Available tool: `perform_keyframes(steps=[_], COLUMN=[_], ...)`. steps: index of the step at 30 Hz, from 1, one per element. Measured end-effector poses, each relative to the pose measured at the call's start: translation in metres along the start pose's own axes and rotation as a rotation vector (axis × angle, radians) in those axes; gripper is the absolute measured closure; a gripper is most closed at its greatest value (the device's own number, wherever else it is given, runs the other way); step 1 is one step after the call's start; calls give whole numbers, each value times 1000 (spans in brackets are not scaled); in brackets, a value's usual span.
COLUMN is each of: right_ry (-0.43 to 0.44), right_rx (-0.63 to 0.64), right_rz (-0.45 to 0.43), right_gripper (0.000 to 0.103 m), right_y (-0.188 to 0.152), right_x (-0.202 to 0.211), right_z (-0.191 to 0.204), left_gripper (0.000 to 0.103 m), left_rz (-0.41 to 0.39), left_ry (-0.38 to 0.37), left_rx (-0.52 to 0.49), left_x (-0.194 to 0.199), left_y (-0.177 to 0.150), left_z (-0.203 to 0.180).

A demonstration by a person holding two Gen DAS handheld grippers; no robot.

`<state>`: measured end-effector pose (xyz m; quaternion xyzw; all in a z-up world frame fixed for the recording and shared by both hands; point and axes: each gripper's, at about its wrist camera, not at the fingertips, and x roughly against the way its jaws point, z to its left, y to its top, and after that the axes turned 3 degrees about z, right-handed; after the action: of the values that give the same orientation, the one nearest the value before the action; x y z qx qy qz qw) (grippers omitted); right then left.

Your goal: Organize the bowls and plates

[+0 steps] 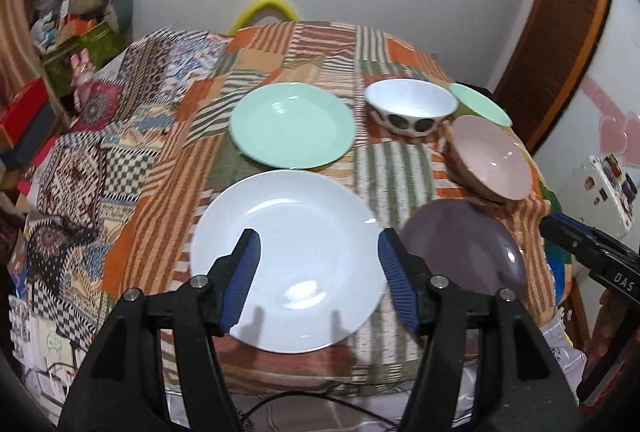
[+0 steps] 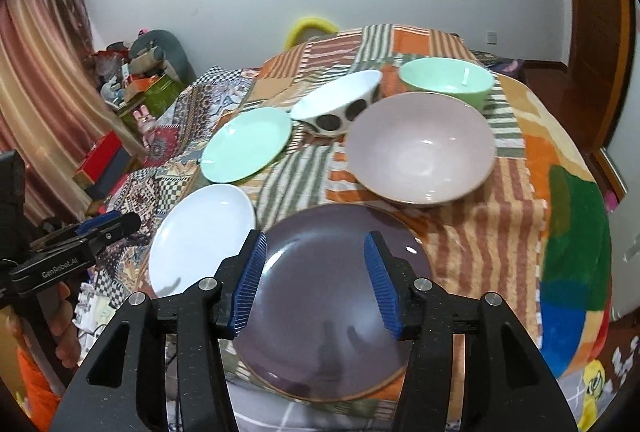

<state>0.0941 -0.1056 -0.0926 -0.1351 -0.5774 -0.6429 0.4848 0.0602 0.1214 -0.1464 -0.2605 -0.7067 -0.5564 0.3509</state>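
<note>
green bowl (image 1: pixel 482 104) half hidden behind spotted bowl (image 1: pixel 412 108). three plates: white (image 1: pixel 288 260), green (image 1: pixel 292 124), purple (image 2: pixel 336 296); three bowls, pink (image 2: pixel 420 148) included. left gripper (image 1: pixel 318 272) and right gripper (image 2: pixel 314 280) both spread, empty, hovering over patchwork cloth (image 2: pixel 480 232).

Patchwork cloth (image 1: pixel 400 168) on the bench: orange, green and white stripes, with checked and blue-patterned patches toward the left edge. Mint-green plate (image 1: pixel 292 125). Pale blue-white plate (image 1: pixel 288 256). Dusky purple plate (image 2: pixel 340 296) with a thin brown rim. Pale pink bowl (image 2: pixel 420 148), brownish outside. White bowl (image 2: pixel 336 104) with big black spots on its outer wall. Mint-green bowl (image 2: pixel 446 80). Black left gripper (image 1: pixel 318 278) and right gripper (image 2: pixel 314 282), ribbed blue pads (image 2: pixel 250 284).
</note>
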Motion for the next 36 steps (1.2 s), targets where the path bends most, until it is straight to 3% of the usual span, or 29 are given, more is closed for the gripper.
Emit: perform_keyframes(steps=[17,33,36], right_ry=[35,14,31], right_rx=[127,168,147], right_rz=[108,232,268], right_gripper=[55,55,55], right_y=[15,16,15], right_x=[-63,-128,-139], right_z=[62,84,80], left_gripper=[40,41,45], left_rz=[85,141,148], left_ry=[59,40,23], left_rx=[171,216,224], left_x=[-37,-73,-78], left_y=[-23,-37,-38], left_z=[90,117,120])
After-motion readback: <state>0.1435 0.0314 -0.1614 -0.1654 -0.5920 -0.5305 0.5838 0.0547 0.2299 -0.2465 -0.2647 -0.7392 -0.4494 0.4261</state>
